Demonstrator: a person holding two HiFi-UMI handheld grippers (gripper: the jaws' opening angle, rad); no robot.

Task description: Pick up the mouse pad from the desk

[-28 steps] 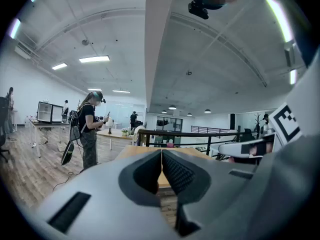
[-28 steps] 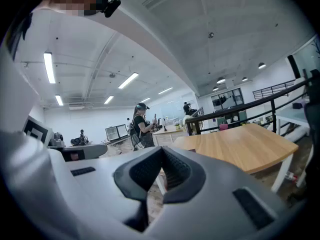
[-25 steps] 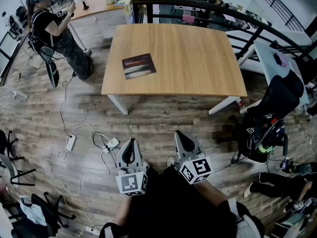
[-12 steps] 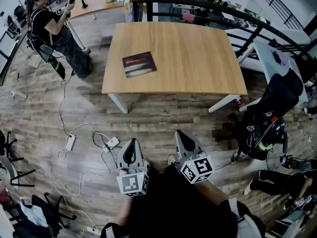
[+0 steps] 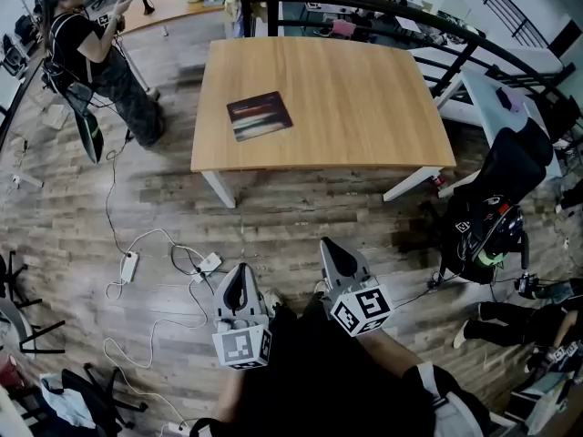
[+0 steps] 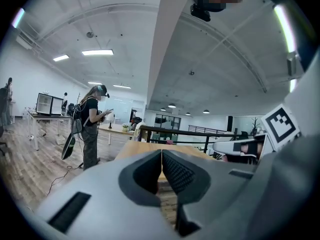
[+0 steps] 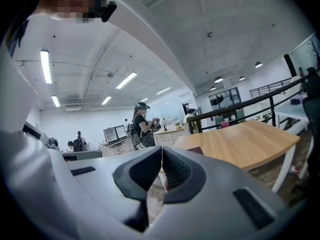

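A light wooden rectangular desk on white legs stands on a grey-brown plank floor in an open office. Its smooth top is bare except for a thin, dark rectangular mouse pad with a pale streak across it. The pad lies flat near the desk's left edge, slightly skewed to that edge and set back from the near one.

A black metal railing curves behind the desk and along its right side. Left of the desk stands a person in dark clothes; to the right is a black office chair. The floor in front of the desk's near edge is open, with white cables and a white power strip lying on it, out in front of the desk's near-left leg and to the left.

The grey plastic left hand-held gripper and the grey plastic right hand-held gripper hang side by side well short of the desk, both aimed toward it. Each has its ribbed jaws pressed together with nothing between them.
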